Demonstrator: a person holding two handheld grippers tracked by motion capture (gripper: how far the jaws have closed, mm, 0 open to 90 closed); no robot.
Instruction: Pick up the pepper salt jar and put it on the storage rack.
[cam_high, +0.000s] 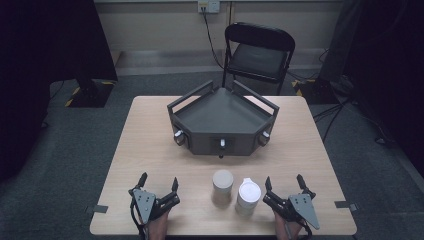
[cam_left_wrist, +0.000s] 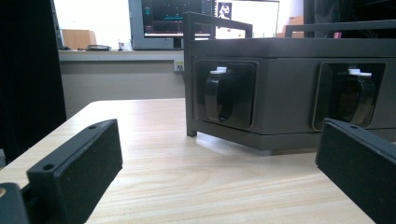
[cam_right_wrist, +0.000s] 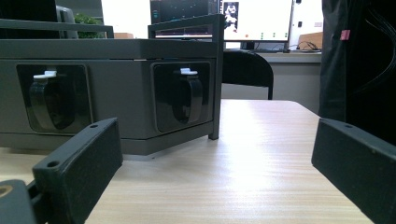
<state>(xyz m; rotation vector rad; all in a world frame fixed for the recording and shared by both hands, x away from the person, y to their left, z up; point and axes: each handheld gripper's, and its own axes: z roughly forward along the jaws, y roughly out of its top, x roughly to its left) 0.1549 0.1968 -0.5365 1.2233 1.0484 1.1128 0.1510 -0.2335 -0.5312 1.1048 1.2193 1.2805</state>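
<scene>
A dark grey angular box (cam_high: 222, 122) with railed walls stands in the middle of the wooden table (cam_high: 150, 150). Three knobs sit in recesses on its front faces. Near the front edge stand a beige cylindrical cup (cam_high: 222, 186) and a white lidded cup (cam_high: 248, 196), side by side. My left gripper (cam_high: 159, 181) rests at the front left, open and empty, left of the beige cup. My right gripper (cam_high: 284, 181) rests at the front right, open and empty, just right of the white cup. The left gripper view shows its jaws (cam_left_wrist: 219, 177) apart facing the box (cam_left_wrist: 280, 60). The right gripper view shows the same (cam_right_wrist: 215, 172), with the box (cam_right_wrist: 116, 49) ahead.
A black folding chair (cam_high: 259, 55) stands beyond the table's far edge. Dark stands and cables sit on the floor at left and right. Bare tabletop lies between the grippers and the box, and on both sides of the box.
</scene>
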